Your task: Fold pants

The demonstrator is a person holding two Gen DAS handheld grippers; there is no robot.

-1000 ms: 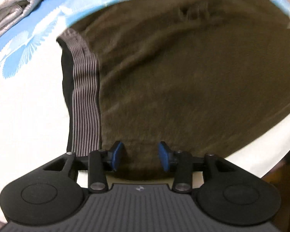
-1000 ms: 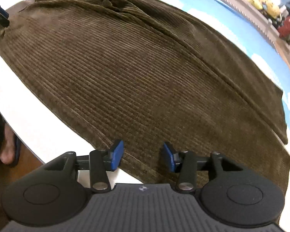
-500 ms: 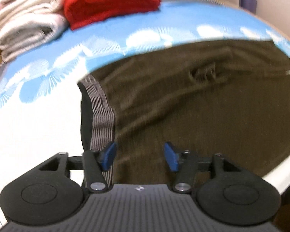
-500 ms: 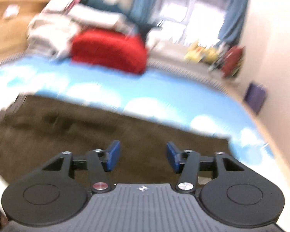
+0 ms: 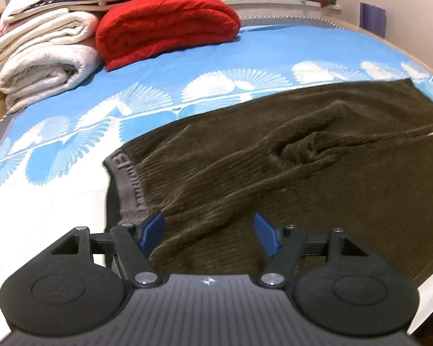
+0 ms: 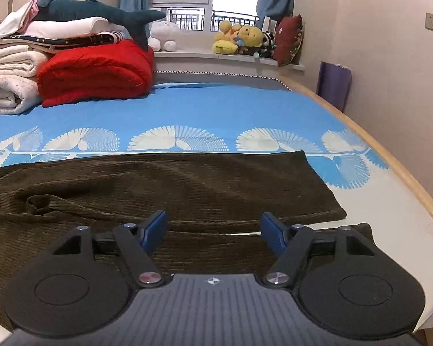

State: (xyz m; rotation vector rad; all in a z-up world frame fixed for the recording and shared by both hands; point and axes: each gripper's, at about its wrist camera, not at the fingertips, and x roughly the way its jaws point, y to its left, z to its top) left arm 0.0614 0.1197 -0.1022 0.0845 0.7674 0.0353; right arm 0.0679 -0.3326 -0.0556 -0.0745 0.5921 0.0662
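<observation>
Brown corduroy pants lie spread across the bed, folded lengthwise, with a grey elastic waistband at the left end. My left gripper hovers over the waist end, its jaws opening, nothing between its blue pads. In the right wrist view the pants show their leg ends, the hem toward the right. My right gripper hangs above the leg part, jaws opening too, with no cloth pinched. A small wrinkle bunches near the middle.
A red folded blanket and white folded bedding are stacked at the head of the blue and white bed sheet. Plush toys line the window sill. The bed's wooden edge runs along the right, near the wall.
Both grippers have lifted off the pants and tipped up, so the far bed and window came into view. Their jaws have spread wider. The pants stay flat on the bed.
</observation>
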